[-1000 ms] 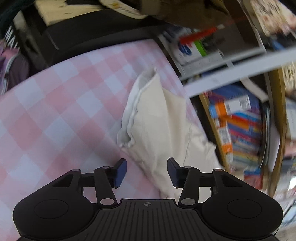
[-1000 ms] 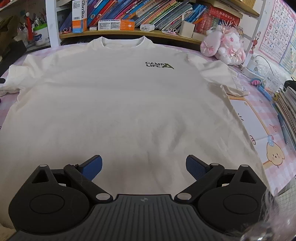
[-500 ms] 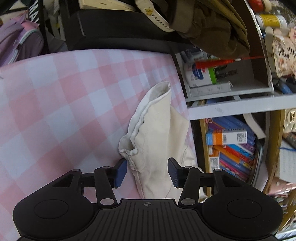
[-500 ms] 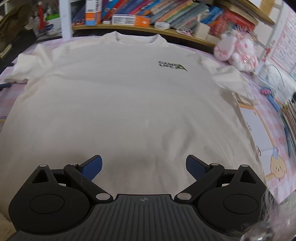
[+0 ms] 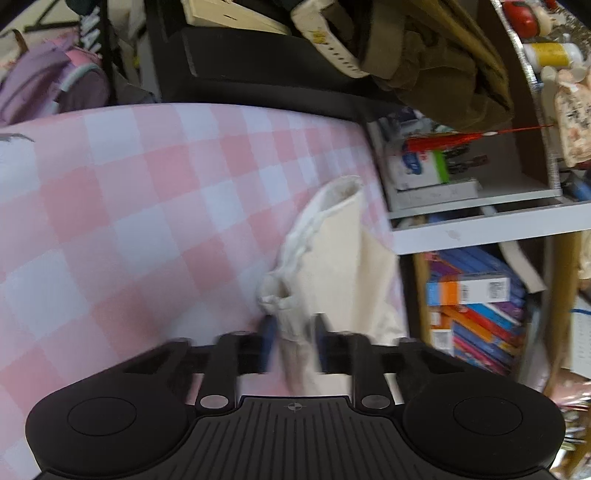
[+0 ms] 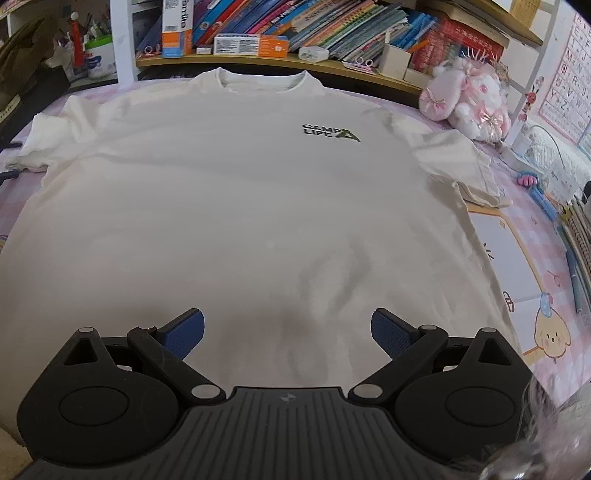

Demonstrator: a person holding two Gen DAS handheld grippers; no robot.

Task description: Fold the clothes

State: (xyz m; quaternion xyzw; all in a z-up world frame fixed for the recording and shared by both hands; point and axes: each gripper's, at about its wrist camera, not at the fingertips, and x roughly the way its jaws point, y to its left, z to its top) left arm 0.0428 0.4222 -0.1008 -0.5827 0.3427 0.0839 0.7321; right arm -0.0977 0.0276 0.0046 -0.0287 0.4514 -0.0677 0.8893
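Observation:
A cream T-shirt [image 6: 240, 192] with a small "CAMP LIFE" logo lies flat, front up, on the pink checked tablecloth [image 5: 110, 221], collar towards the bookshelf. My right gripper [image 6: 288, 328] hovers open over the shirt's lower part, its blue pads wide apart with nothing between them. In the left wrist view the shirt's left sleeve [image 5: 332, 251] lies bunched near the table's edge. My left gripper [image 5: 293, 339] has its jaws drawn in on the sleeve's crumpled hem, with cloth pinched between them; this view is blurred. The same sleeve [image 6: 40, 140] shows at the far left of the right wrist view.
A bookshelf [image 6: 295, 29] full of books runs along the table's far edge. A pink plush toy [image 6: 469, 103] sits at the back right, with stacked books [image 6: 576, 236] along the right edge. A white shelf [image 5: 480, 221], a black case [image 5: 258, 66] and a purple backpack [image 5: 48, 88] surround the left sleeve.
My left gripper moved onto the sleeve's hem and its jaws closed from wide apart onto the cloth. The right gripper drifted slightly over the shirt and stayed open.

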